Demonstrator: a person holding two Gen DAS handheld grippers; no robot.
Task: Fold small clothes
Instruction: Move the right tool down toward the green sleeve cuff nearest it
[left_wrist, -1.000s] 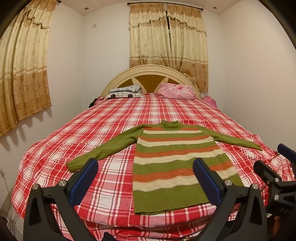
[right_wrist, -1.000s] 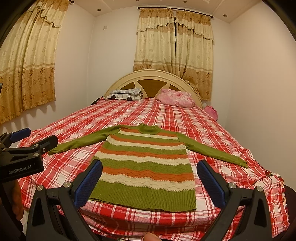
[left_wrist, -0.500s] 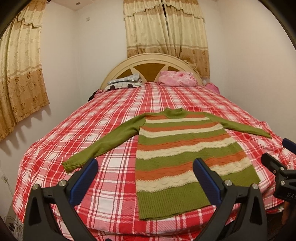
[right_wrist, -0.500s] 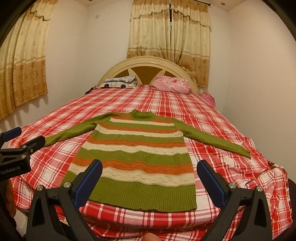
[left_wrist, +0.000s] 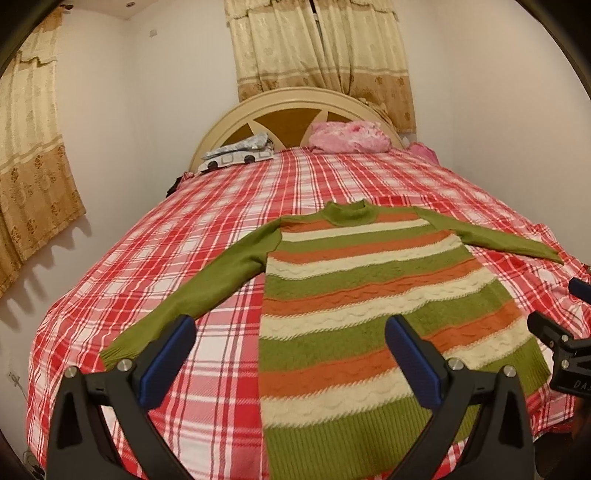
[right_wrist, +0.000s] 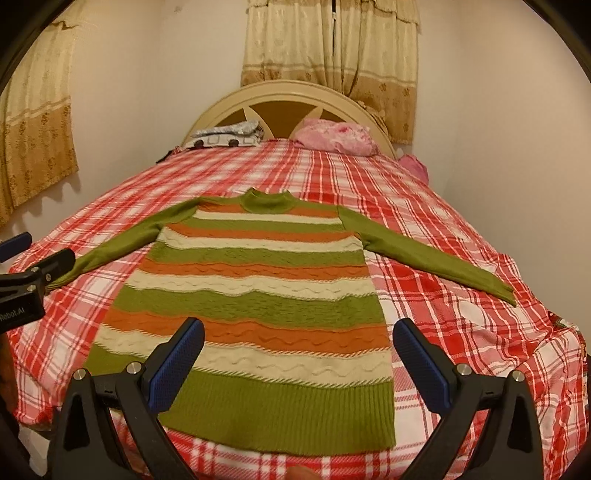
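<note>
The green, orange and cream striped knitted sweater (right_wrist: 255, 295) looks soft, light and stretchy; it probably sags when lifted, so a pinch at the cuff of a sleeve or at a corner of the ribbed hem seems the best hold. It lies flat, front up, sleeves spread out, on the red and white checked bed (right_wrist: 461, 332). The left tool (left_wrist: 288, 354) and the right tool (right_wrist: 299, 354) are both spread wide and hold nothing, above the hem.

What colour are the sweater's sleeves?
The sweater's sleeves are plain olive green, clearest in the right wrist view.
</note>
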